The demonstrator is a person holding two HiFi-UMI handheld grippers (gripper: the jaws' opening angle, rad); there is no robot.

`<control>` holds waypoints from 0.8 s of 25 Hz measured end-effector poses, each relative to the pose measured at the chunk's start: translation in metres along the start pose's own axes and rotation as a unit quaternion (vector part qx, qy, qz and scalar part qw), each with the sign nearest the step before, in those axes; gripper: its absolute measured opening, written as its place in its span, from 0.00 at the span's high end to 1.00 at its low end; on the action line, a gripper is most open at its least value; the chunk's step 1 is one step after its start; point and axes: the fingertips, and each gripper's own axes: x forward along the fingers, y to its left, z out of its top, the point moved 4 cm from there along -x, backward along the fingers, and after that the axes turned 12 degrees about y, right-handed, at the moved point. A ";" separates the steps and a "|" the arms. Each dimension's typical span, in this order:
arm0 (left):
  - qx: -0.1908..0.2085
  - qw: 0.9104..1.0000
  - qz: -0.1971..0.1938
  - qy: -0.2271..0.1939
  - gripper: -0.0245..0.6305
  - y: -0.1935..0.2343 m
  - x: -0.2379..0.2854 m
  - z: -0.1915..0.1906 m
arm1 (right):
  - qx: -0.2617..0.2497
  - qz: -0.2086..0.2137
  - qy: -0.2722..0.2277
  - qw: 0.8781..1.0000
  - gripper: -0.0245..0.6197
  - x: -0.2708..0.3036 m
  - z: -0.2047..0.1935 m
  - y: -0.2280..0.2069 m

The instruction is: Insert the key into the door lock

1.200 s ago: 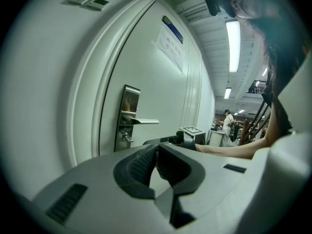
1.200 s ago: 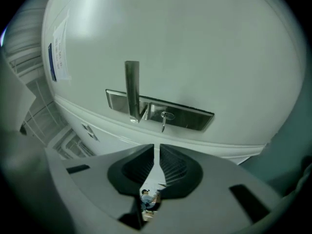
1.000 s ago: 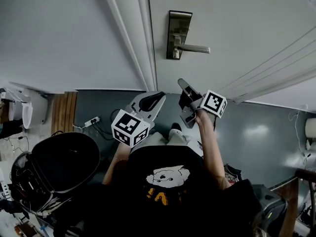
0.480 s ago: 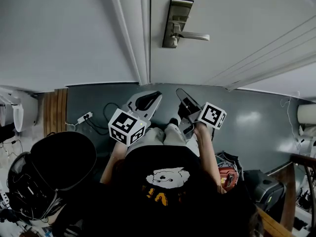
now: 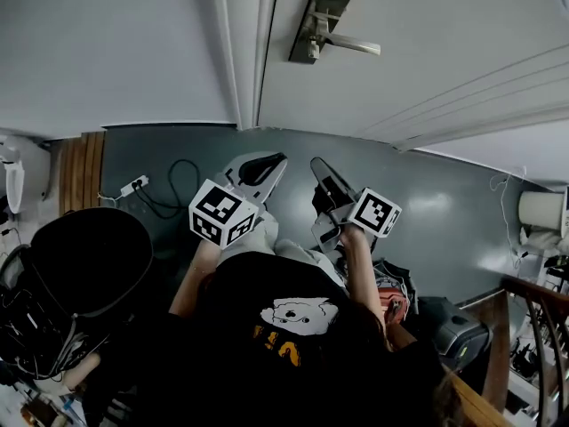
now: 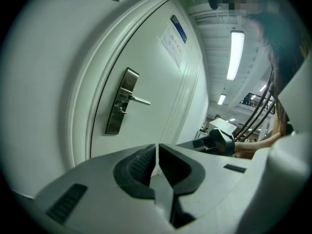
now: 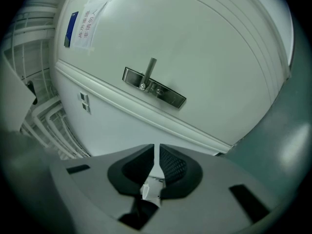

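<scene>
- silvery metal bit pinched low between the jaws of the right gripper (image 7: 157, 152), which i read as the key (image 7: 151, 189). the jaws are closed on it, and no blade shows past the tips.
- left gripper (image 6: 157, 152) has its jaws pressed together on nothing. it hangs just beside the right one, over the grey floor (image 5: 427, 194).
- the lock plate (image 5: 322, 12) is up on the white door (image 5: 444, 34), well apart from both grippers, so i'd call this the approach, with insertion not started.
- to do it well imo: bring the key up square to the plate and line the blade up before pushing. i can't make out the keyhole from here, so find that first.
- room: plenty of bare door to the right of the plate. the door frame (image 5: 240, 52) runs near it on the left, and the lever handle (image 5: 351, 45) sticks out, so steer clear of those 2.
- the cable (image 5: 164, 189) on the floor is off to the left, out of the way.
</scene>
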 end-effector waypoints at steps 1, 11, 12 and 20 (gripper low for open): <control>-0.001 1.000 0.001 0.002 0.93 -0.003 0.002 -0.002 | -0.005 0.001 0.001 1.000 0.93 -0.006 -0.002 0.000; 0.020 1.000 0.003 0.021 0.93 -0.069 0.005 -0.021 | -0.032 -0.007 -0.016 0.999 0.94 -0.076 -0.039 -0.009; 0.021 1.000 0.005 0.023 0.93 -0.077 0.002 -0.023 | -0.034 -0.008 -0.017 0.999 0.94 -0.082 -0.044 -0.009; 0.036 0.999 0.013 0.031 0.93 -0.141 -0.027 -0.046 | -0.074 -0.017 -0.009 0.997 0.94 -0.126 -0.086 0.003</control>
